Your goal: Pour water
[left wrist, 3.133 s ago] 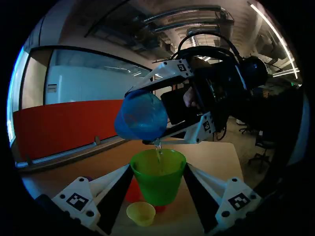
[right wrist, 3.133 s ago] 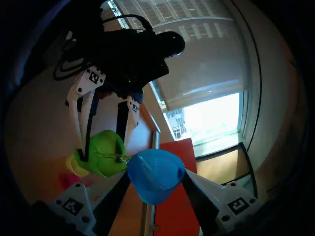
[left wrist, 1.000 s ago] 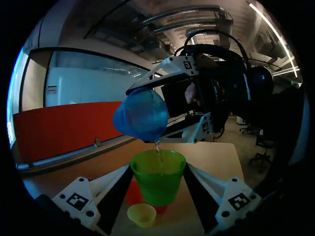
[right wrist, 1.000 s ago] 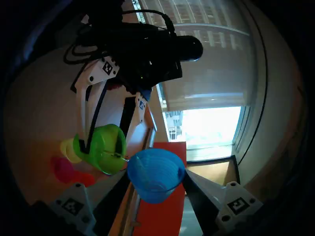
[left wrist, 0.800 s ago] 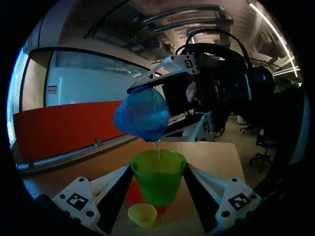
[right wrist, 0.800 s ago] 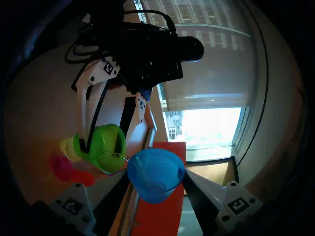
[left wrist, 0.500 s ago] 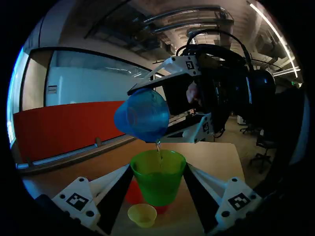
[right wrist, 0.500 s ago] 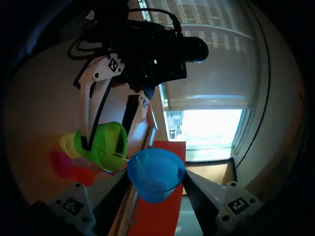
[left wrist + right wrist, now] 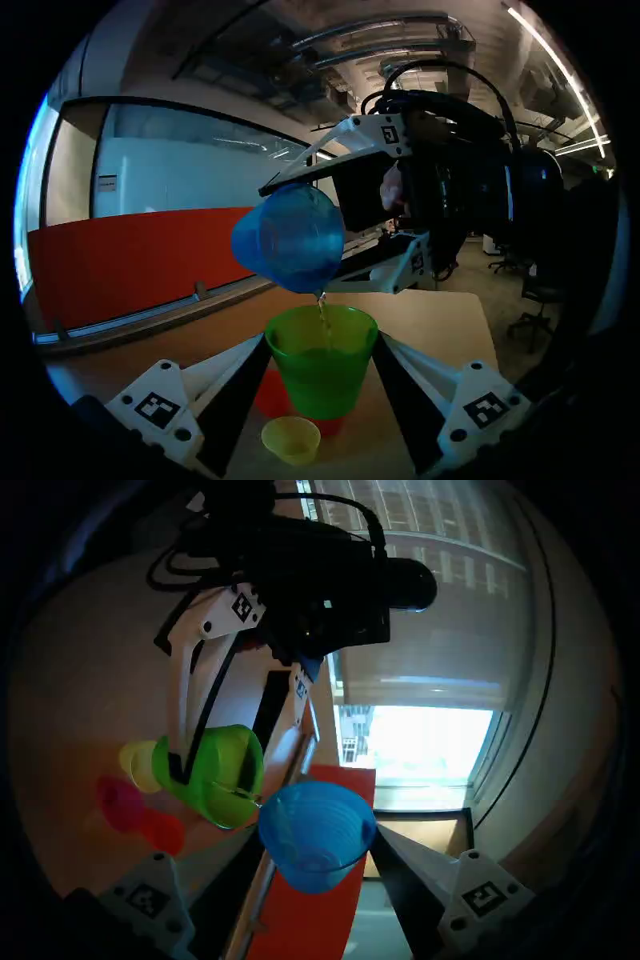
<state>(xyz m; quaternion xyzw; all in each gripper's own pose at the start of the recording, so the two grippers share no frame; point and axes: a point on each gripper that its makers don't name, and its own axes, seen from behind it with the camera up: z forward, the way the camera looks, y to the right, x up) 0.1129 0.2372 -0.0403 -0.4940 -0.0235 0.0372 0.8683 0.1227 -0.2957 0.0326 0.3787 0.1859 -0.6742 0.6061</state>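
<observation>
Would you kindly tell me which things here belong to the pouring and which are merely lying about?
In use: blue cup, tilted in the right gripper; thin water stream; green cup in the left gripper.
Lying about: yellow cup, red cup and pink cup on the table.

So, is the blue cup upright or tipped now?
Tipped. The blue cup leans hard over, and a thin water stream falls from its rim into the green cup.
</observation>
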